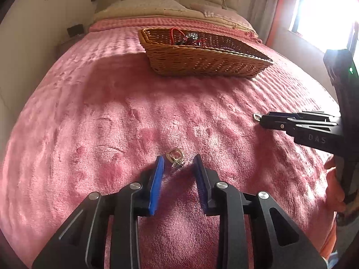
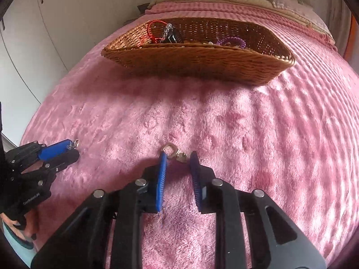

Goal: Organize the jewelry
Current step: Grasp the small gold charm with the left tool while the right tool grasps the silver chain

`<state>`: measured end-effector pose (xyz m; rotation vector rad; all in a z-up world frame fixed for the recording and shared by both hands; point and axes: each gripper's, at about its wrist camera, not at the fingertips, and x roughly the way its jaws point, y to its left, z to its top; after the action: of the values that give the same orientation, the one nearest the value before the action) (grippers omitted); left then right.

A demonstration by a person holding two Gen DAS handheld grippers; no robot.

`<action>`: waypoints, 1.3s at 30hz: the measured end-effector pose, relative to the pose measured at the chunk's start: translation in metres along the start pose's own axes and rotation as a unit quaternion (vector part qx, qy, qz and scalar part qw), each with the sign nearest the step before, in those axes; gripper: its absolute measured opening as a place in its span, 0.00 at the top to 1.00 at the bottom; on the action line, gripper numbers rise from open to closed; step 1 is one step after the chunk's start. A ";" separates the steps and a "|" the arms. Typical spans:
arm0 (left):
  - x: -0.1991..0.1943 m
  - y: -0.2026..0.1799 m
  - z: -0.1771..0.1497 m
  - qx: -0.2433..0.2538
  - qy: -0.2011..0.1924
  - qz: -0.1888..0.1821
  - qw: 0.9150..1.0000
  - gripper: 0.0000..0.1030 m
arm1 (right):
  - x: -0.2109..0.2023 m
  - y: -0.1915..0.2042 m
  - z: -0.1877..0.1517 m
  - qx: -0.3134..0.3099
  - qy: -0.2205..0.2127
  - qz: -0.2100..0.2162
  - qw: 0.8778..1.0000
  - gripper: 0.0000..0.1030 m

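on a pink bedspread [image 1: 112, 116], 2 hand-held grippers each hover over a small metal earring. the left gripper [image 1: 178, 160] has its fingers apart around a red-stone earring [image 1: 175, 157]; the right gripper [image 2: 178, 157] stands likewise, fingers parted at a silver earring [image 2: 172, 151], left finger apparently touching it. beyond, a wicker basket [image 2: 202, 65] holds more jewelry.

1. Left gripper [image 1: 178, 160]: matte black linkage arms, round silver pivot screws, blue ribbed finger pads [image 1: 157, 183].
2. Right gripper [image 2: 178, 157]: same black frame, silver screws, blue ribbed pads [image 2: 162, 179].
3. Right gripper body, seen from the left wrist: raised lettering "DAS", small green indicator light.
4. Left gripper body, seen from the right wrist: white printed lettering, illegible.
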<state>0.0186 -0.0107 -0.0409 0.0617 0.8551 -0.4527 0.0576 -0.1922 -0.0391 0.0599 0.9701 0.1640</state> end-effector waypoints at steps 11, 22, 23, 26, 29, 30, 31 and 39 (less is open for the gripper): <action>0.004 -0.001 0.003 0.002 0.001 0.012 1.000 0.75 | -0.005 -0.006 0.003 -0.013 -0.015 0.006 1.000 0.67; 0.004 0.002 0.004 0.004 -0.008 0.019 1.000 0.88 | 0.003 0.015 -0.004 -0.055 -0.012 -0.006 0.998 0.91; 0.003 0.002 0.004 0.006 -0.010 0.021 1.000 0.88 | 0.002 0.016 -0.005 -0.057 -0.014 -0.007 0.998 0.91; 0.000 -0.003 0.003 0.017 -0.017 0.026 0.999 0.88 | -0.005 0.016 -0.013 -0.057 -0.020 -0.003 0.998 0.91; -0.004 -0.008 0.001 0.029 -0.024 0.029 0.999 0.88 | -0.012 0.011 -0.017 -0.051 -0.028 0.008 0.998 0.91; -0.005 -0.009 0.001 0.032 -0.027 0.029 0.999 0.88 | -0.012 0.011 -0.016 -0.049 -0.030 0.011 0.998 0.91; -0.007 -0.011 0.000 0.035 -0.029 0.028 0.999 0.88 | -0.014 0.010 -0.016 -0.047 -0.033 0.013 0.998 0.91; -0.018 -0.015 0.001 0.045 -0.051 0.021 0.997 0.88 | -0.027 -0.001 -0.015 -0.028 -0.046 0.030 0.998 0.91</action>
<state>0.0025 -0.0180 -0.0247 0.1393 0.7316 -0.4506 0.0304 -0.1981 -0.0262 0.0437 0.8716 0.2413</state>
